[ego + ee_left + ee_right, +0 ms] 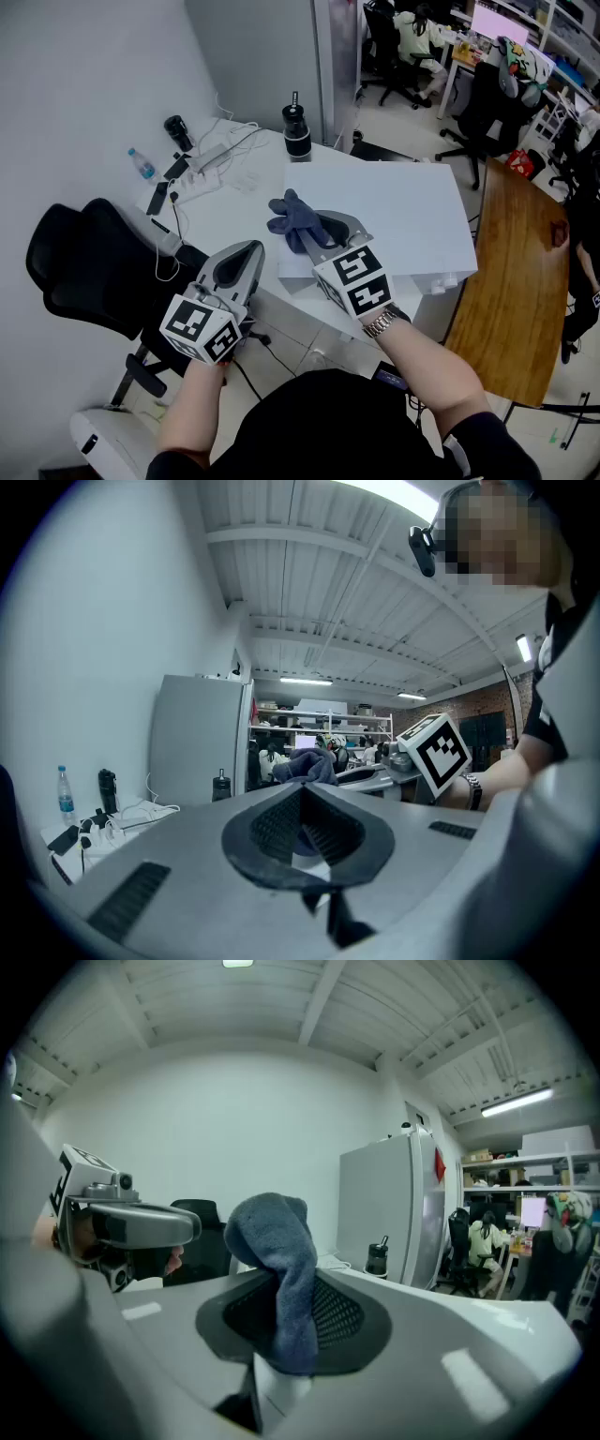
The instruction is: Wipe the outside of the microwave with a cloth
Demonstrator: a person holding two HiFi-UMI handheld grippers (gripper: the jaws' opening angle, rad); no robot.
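Blue-grey cloth (296, 219), white microwave (398, 211)

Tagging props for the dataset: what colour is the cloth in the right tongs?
The cloth is plain blue-grey, no pattern; clearest in the right gripper view.

A blue-grey, fleecy cloth (292, 217) was seen at the centre of the head view. It was bunched and pinched between the jaws of the right gripper (317, 236), with its free end standing up past the tips. It was held over the near left edge of the white, flat-topped microwave (394, 211) at centre right; contact could not be told.
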